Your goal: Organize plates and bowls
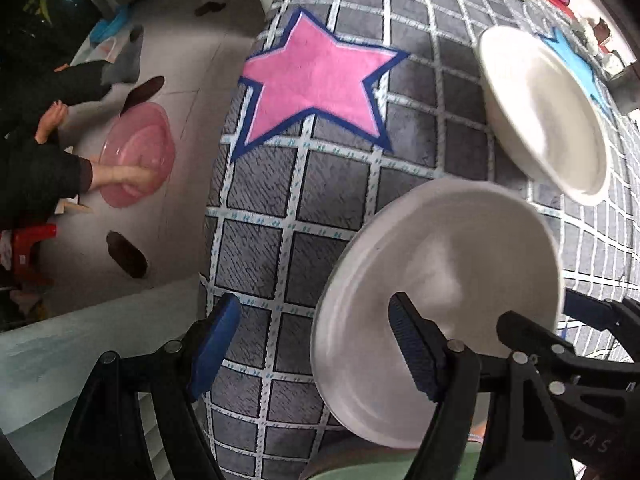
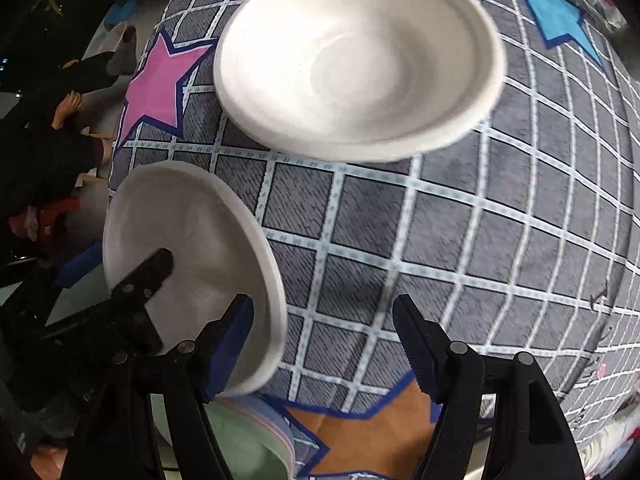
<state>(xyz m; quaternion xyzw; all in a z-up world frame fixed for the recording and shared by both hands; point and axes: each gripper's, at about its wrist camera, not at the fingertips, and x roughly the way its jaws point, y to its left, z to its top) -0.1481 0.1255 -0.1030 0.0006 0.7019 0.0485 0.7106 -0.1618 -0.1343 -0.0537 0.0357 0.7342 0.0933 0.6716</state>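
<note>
Grey grid-patterned table cloth (image 2: 460, 240) carries a plain white bowl (image 2: 356, 60), deep, rimmed and matte, between the pink star (image 2: 154, 84) and blue star (image 2: 556, 8). Nearer, a second white bowl (image 1: 440, 304) hangs tilted, its rim between the spread left claw (image 1: 312, 352) pads; the right claw (image 2: 324, 344) gapes empty.

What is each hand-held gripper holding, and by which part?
Nothing is clamped. The left hand-held gripper and right hand-held gripper are open, each straddling the rim of the tilted near white bowl; whether it rests on a finger cannot be told.
</note>
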